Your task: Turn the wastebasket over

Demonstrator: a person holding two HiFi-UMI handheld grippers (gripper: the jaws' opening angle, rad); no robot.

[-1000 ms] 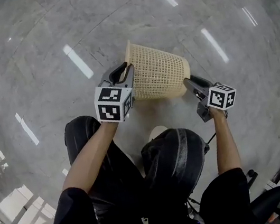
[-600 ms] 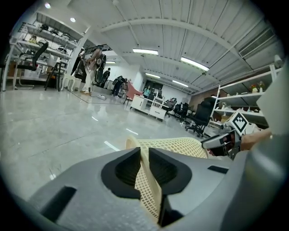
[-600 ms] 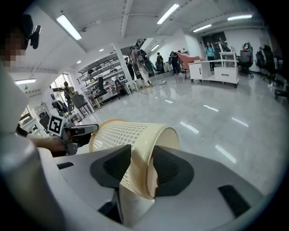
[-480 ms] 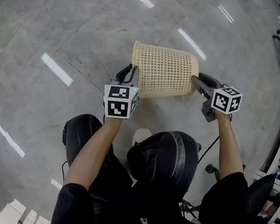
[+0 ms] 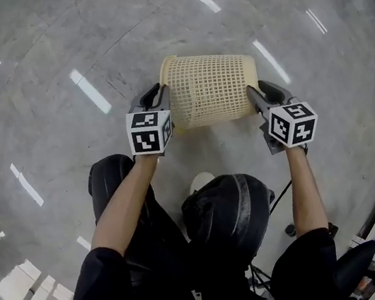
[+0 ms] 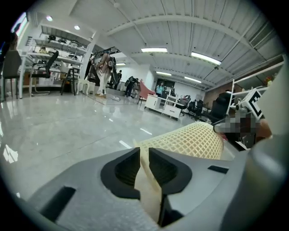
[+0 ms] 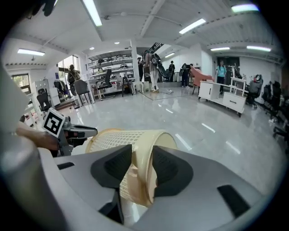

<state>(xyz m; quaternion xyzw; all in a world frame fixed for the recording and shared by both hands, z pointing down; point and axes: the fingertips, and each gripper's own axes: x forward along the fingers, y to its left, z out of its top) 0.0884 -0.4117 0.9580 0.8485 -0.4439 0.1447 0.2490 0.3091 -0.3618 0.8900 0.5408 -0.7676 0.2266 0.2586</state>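
Grey polished floor [image 5: 33,50], cream wastebasket [image 5: 209,88], ceiling striplights [image 6: 153,50]

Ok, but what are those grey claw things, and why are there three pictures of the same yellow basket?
Those are not robot arms: a person holds a two-jaw gripper in each hand. One picture comes from a camera on the person's head, looking down; the other two come from cameras riding on the grippers. The checkered cubes are parts of the grippers. Below is a shiny grey floor. The cream mesh wastebasket is held sideways between the grippers. The left gripper pinches its open rim. The right gripper grips the bottom edge, on which its jaws have just been closing.
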